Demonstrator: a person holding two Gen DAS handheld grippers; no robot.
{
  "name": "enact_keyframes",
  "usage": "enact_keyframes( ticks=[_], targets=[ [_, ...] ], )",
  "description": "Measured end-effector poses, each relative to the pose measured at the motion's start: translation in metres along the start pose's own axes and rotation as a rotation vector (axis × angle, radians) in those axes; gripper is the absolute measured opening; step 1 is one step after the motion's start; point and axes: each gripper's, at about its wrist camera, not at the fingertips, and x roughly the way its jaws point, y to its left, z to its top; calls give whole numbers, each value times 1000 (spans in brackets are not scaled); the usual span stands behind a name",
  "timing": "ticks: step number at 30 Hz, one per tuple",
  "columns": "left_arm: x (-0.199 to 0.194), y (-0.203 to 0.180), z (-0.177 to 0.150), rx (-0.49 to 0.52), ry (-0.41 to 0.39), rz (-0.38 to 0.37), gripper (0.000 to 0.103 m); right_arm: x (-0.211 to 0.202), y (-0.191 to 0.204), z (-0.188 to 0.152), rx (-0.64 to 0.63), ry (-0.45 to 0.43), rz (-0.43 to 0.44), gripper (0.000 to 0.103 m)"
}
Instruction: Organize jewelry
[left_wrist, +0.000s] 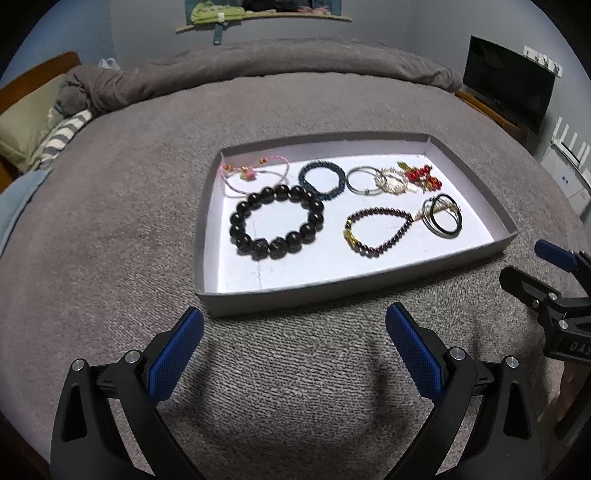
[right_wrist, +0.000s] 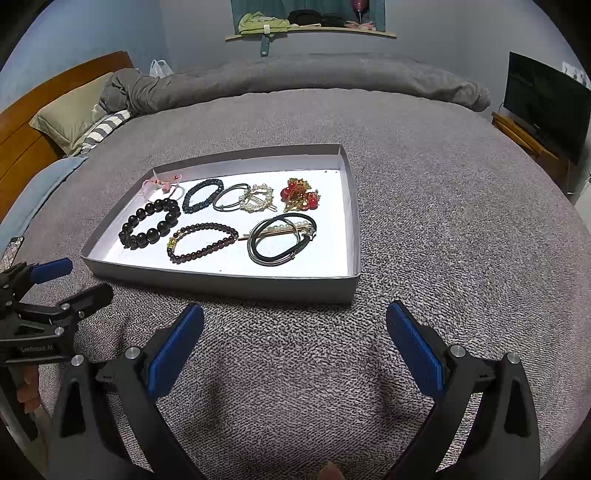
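On the bed, setting: a grey blanket is covering the bed, and a shallow grey tray with a white floor is lying on it, just ahead of both tools.
Left hand-held gripper: hovering over bare blanket short of the tray's near wall, jaws standing wide apart, nothing between the blue pads.
Right hand-held gripper: hovering likewise before the tray's near right corner, jaws wide apart and holding nothing.
Tray, far row: a pink cord bracelet, a dark teal beaded bracelet, a thin silver ring-shaped band overlapping a pearl hair clip, and a red-and-gold bead ornament are lying side by side.
Tray, near row: a large black bead bracelet, a dark red bead bracelet with a gold charm, and a stack of black and silver hoops with a pin across them are lying apart from one another.
Outside the tray: no jewelry is showing on the blanket in either view.
Step in hand (judgement): sorting appears to be finishing or pausing; every piece seen is sitting inside the tray.
Next move (judgement): if tidying is continuing, the overlapping band and clip are calling for a narrow, low pinch on one thin rim without dragging its neighbour.
Risk (judgement): beads are likely rolling if nudged.
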Motion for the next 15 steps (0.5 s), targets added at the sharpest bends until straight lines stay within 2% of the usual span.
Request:
enact_keyframes(
  ticks=[5, 10, 15],
  targets=[
    [-5, -5, 2, 53, -62, 58, 100, 0, 0, 0, -1, 0, -1, 97],
    [0, -6, 3, 56, -32, 27, 100, 0, 0, 0, -2, 0, -1, 97],
    [-1, -5, 3, 53, -31, 36, 100, -2, -1, 1, 3, -2, 26, 97]
  ],
)
